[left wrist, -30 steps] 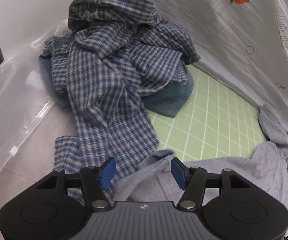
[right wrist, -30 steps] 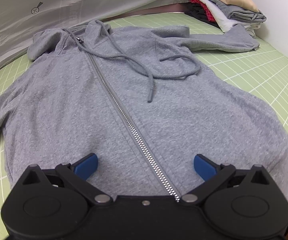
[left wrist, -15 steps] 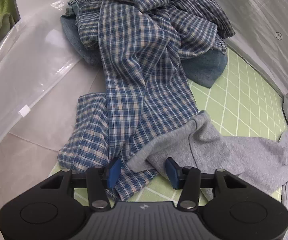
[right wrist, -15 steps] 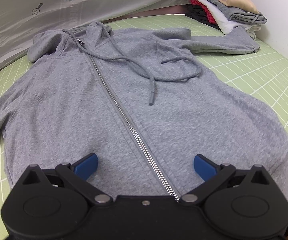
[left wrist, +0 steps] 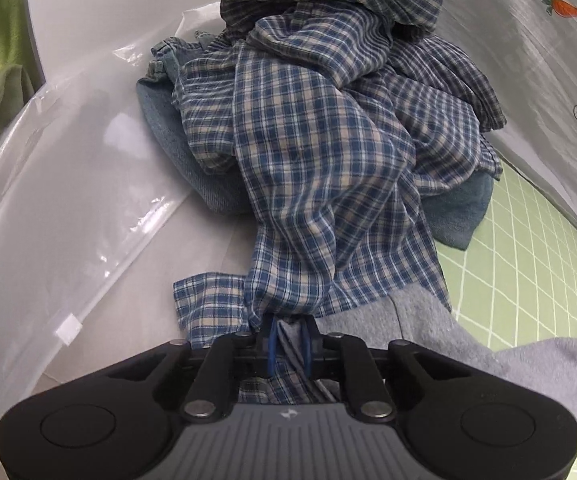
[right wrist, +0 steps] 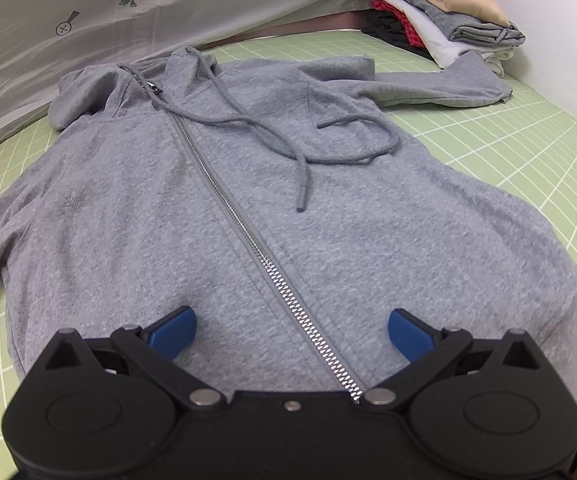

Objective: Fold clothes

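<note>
Now | left hand-held gripper (left wrist: 288,340) clamps hoodie sleeve (left wrist: 428,332); plaid shirt (left wrist: 312,184) overlaps | right hand-held gripper (right wrist: 290,322) apart

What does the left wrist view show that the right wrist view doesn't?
Left wrist only: the left gripper shut on the hoodie's sleeve cuff, the plaid shirt draped against it, and a clear plastic bag.
Right wrist only: the open right gripper over the zipper, and the folded stack.
Both: grey hoodie, green grid mat.

hoodie (right wrist: 248,208) on mat (right wrist: 508,152), folded stack (right wrist: 440,20) behind
</note>
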Action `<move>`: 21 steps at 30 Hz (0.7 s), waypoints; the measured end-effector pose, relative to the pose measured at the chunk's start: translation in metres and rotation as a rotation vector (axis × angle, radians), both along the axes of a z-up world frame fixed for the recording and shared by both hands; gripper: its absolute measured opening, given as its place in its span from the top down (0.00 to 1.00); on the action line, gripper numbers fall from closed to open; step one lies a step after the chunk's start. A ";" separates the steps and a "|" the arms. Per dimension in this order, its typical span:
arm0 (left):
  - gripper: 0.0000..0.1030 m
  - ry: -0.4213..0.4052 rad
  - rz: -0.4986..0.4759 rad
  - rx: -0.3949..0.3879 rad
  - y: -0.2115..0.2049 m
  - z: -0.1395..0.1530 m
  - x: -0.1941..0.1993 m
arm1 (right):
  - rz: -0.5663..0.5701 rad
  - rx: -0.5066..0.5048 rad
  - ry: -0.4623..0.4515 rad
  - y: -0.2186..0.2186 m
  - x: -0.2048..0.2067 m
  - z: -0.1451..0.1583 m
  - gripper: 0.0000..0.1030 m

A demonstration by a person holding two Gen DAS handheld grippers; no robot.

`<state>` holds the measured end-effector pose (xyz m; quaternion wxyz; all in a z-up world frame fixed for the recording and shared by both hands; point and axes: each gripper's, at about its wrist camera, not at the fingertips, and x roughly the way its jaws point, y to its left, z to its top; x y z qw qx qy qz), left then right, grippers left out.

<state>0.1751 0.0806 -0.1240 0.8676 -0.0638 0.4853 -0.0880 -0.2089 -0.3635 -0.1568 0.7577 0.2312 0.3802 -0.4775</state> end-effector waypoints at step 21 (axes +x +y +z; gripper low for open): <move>0.73 -0.017 0.134 -0.006 0.033 0.026 0.052 | -0.020 0.008 0.005 0.001 0.003 0.000 0.00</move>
